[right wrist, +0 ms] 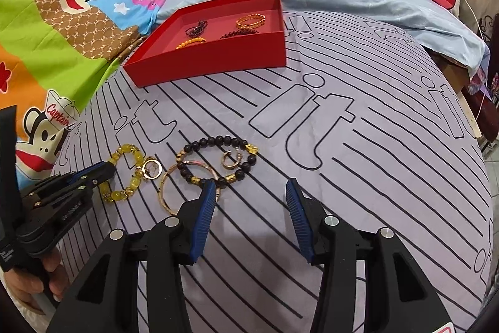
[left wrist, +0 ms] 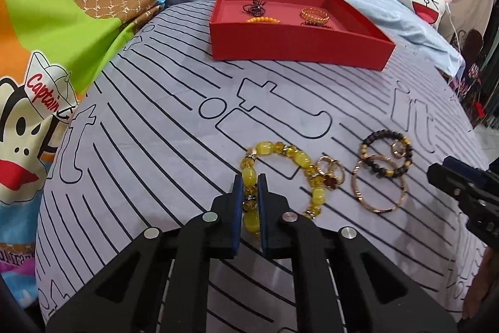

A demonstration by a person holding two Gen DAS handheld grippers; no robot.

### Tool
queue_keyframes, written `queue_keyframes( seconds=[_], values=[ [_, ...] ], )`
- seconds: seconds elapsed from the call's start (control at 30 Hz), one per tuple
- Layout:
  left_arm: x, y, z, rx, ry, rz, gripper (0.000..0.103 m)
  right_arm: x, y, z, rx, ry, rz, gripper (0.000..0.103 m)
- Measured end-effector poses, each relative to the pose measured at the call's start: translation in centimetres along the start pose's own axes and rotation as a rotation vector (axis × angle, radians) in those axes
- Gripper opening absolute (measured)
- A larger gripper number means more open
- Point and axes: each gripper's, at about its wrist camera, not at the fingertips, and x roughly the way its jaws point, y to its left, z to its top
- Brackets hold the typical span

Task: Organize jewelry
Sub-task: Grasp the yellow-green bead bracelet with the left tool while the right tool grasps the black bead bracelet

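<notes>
The left tool [left wrist: 250,180] pinches the yellow bracelet [left wrist: 299,159] well in front of the red box [left wrist: 296,47]; the right tool [right wrist: 251,186] gapes wide.

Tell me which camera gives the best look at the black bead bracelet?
The right wrist view. There the black bead bracelet lies whole, just ahead of the open right claw, with each bead distinct. In the left wrist view the same bracelet sits off to the right, smaller and distorted, while the left claw closes on the yellow bracelet.
</notes>
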Motion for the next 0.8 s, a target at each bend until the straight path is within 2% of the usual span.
queue_keyframes(
  seconds=[0.17, 0.6, 0.8],
  values=[
    [-0.7, -0.3, 0.1, 0.006, -0.007, -0.005, 0.009, 0.2, -1.1, 0.7, 0.024, -0.005, 0.0, 0.042],
    [0.2, 0.6, -0.3, -0.031, 0.026, -0.005, 0.009, 3.3, 0.2, 2.5, -0.006, 0.038, -0.002, 0.014],
    [0.4, 0.9, -0.5, -0.039, 0.03, -0.011, 0.009, 3.6, 0.4, 1.6, -0.035, 0.039, -0.025, 0.011]
  ],
)
